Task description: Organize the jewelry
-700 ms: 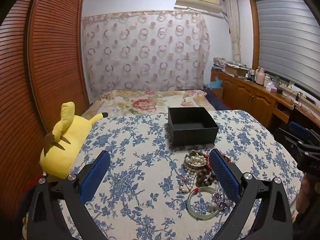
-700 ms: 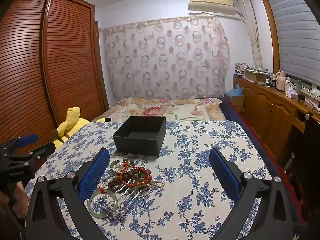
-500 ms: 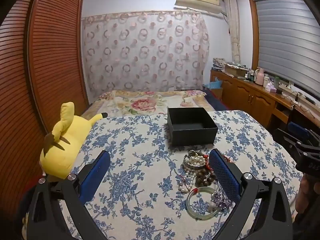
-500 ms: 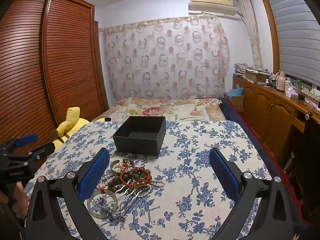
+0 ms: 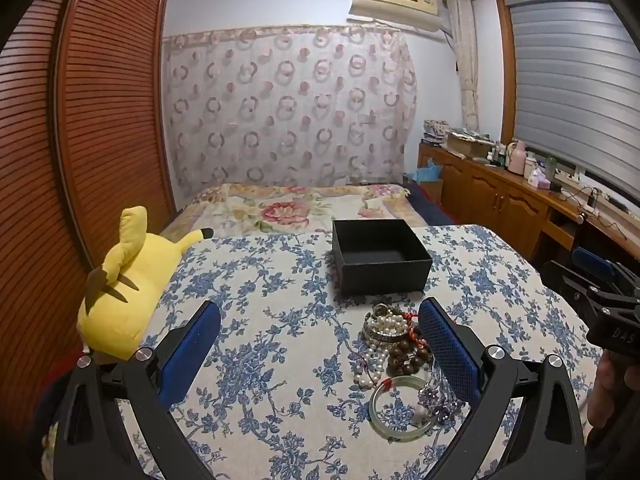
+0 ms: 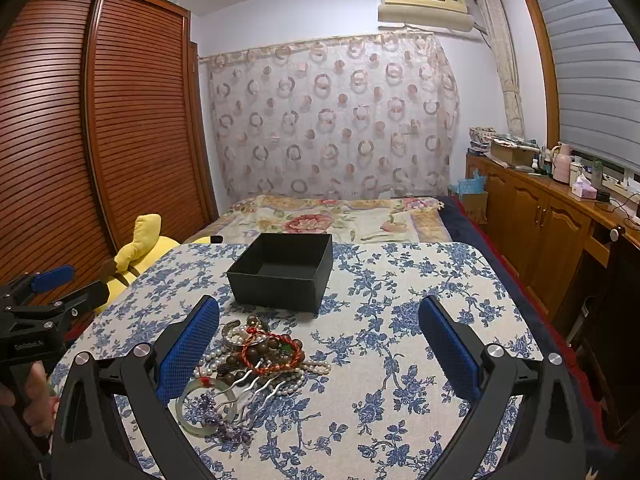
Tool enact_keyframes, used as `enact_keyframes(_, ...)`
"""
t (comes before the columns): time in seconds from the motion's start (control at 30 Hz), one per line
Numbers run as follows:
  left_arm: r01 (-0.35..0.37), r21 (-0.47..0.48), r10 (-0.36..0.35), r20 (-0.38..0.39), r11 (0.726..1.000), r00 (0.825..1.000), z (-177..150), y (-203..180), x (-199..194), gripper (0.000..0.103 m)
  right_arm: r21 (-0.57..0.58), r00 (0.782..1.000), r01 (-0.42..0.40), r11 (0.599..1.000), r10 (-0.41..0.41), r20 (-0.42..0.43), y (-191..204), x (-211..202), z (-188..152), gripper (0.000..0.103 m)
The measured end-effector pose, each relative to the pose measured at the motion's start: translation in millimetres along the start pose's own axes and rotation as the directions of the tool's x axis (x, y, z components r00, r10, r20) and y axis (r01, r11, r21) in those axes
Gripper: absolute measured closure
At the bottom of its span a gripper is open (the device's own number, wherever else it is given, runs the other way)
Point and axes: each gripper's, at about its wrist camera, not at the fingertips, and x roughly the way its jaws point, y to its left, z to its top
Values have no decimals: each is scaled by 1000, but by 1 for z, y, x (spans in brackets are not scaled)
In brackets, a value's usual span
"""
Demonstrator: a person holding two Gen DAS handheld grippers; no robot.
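While both grippers hover over the floral tablecloth [image 6: 400, 280], neither holds anything. Left gripper [image 5: 320, 350]: fingers spread wide, blue pads apart, nothing between them but cloth. Right gripper [image 6: 320, 350]: likewise spread wide, empty.

Jewelry pile [image 6: 256, 360] lies on the cloth just in front of the black box [image 6: 284, 272], not inside it. Contents: red cord bracelet [image 6: 272, 350], brown bead bracelet [image 5: 404, 356], pearl strands [image 5: 386, 328], pale green jade bangle [image 5: 400, 406], silver wavy hairpin [image 6: 260, 386], purple bead cluster [image 6: 224, 420]. Pile sits close beside the left gripper's right pad [image 5: 448, 352]. Box open-topped, interior looks bare.

Yellow plush toy [image 5: 124, 292] at table's left edge.
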Motion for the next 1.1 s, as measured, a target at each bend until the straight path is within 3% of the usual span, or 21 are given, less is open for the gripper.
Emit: enact_keyframes(1.1, -2, 0, 2, 2, 1000, 1000, 1, -1, 0, 7, -3, 1000, 0, 1000, 0, 2, 2, -2, 2, 3)
